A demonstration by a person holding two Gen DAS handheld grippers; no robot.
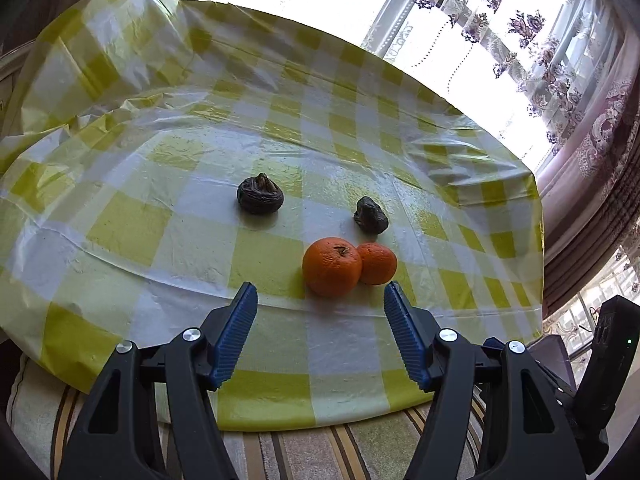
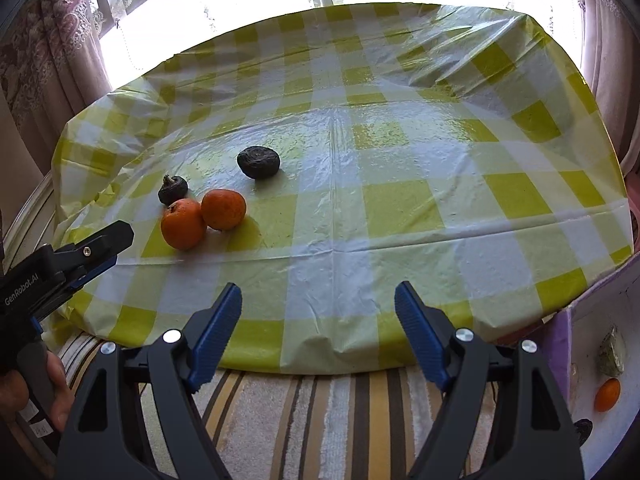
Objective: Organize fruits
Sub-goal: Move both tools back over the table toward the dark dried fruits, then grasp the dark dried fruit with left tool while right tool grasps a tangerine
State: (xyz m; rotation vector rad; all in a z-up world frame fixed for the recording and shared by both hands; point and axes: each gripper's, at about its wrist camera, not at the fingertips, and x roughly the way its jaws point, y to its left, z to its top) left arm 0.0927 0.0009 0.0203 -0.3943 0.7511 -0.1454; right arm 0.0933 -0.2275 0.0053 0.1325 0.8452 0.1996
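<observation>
Two oranges touch each other on the yellow-checked tablecloth (image 1: 160,216): a larger orange (image 1: 332,267) and a smaller orange (image 1: 377,263). Behind them lie two dark wrinkled fruits, one on the left (image 1: 260,197) and one on the right (image 1: 371,215). My left gripper (image 1: 320,296) stands open just short of the larger orange, nothing between its fingers. In the right wrist view the oranges (image 2: 183,223) (image 2: 223,209) and dark fruits (image 2: 173,189) (image 2: 258,162) sit at the left. My right gripper (image 2: 318,294) is open and empty over the cloth's near edge. The left gripper (image 2: 100,248) reaches in from the left.
The table (image 2: 440,208) ends close in front of both grippers; a striped fabric (image 2: 320,420) lies below. At the lower right a white container (image 2: 624,360) holds another orange (image 2: 607,395) and a greenish lump (image 2: 611,352). Windows and patterned curtains (image 1: 600,128) stand behind the table.
</observation>
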